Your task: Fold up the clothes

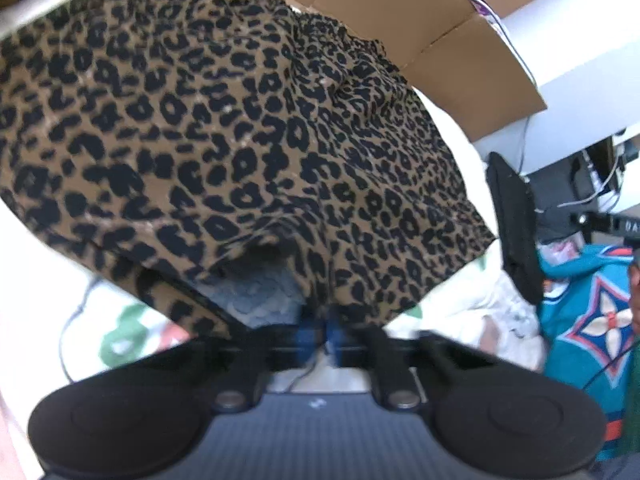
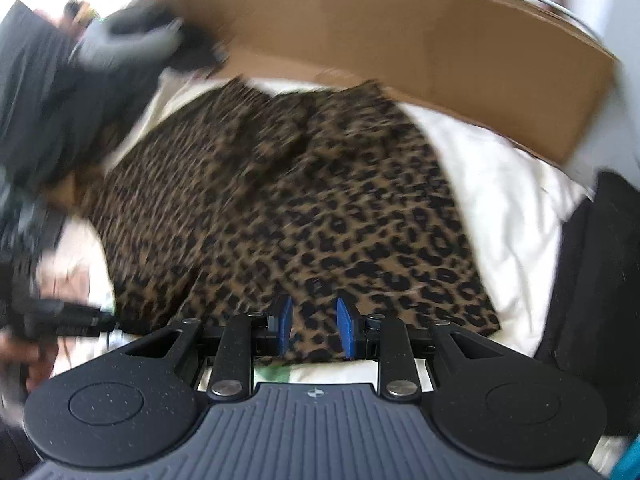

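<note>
White bedding [image 2: 500, 200] covers the work surface, likely chosen as a broad, soft place to lay clothes flat for folding. Nearest the left camera, the left gripper [image 1: 326, 330] has its blue pads pressed together on the near hem of the leopard-print garment [image 1: 240, 140], lifting that edge, seemingly to carry it over for a fold; it points steeply down. The right gripper [image 2: 314, 326] hangs tilted down over the same garment, jaws partly spread, pinching nothing. The garment lies spread across the bedding, and beyond it a cardboard box [image 2: 400, 32] stands along the far edge.
</note>
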A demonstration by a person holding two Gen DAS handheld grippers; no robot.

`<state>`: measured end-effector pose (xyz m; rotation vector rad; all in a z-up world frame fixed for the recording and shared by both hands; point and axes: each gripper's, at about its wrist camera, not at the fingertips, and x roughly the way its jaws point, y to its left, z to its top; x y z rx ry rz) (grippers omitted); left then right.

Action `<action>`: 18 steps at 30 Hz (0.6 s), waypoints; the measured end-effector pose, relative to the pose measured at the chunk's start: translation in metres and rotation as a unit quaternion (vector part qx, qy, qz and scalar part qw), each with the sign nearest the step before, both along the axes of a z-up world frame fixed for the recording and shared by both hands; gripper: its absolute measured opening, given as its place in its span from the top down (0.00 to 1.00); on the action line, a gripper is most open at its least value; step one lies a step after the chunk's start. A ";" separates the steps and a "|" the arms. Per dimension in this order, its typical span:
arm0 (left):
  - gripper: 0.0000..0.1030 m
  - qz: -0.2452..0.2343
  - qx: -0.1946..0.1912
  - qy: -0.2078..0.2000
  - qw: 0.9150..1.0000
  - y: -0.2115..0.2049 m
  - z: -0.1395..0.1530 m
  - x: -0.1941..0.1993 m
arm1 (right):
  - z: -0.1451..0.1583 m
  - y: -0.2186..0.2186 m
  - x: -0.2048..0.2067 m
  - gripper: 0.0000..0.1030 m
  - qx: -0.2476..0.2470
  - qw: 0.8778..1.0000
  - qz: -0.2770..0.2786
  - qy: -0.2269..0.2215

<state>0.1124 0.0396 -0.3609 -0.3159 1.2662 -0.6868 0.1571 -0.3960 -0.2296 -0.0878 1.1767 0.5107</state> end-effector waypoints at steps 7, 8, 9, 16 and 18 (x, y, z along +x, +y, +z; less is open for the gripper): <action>0.96 0.021 -0.005 0.009 1.000 0.021 -0.009 -0.009 | -0.014 0.067 -0.001 0.75 0.023 0.999 0.028 0.013; 0.96 0.023 -0.006 0.012 1.000 0.024 -0.012 -0.010 | -0.020 0.076 -0.002 0.75 0.031 0.999 0.025 0.015; 0.96 0.023 -0.007 0.014 1.000 0.026 -0.014 -0.011 | -0.027 0.085 -0.003 0.75 0.040 0.999 0.022 0.016; 0.96 0.017 -0.013 0.025 0.999 0.034 -0.020 -0.012 | -0.078 0.145 -0.019 0.75 0.095 0.995 0.002 0.025; 0.96 0.016 -0.012 0.024 1.000 0.041 -0.016 -0.011 | -0.090 0.157 -0.025 0.75 0.102 0.994 -0.003 0.026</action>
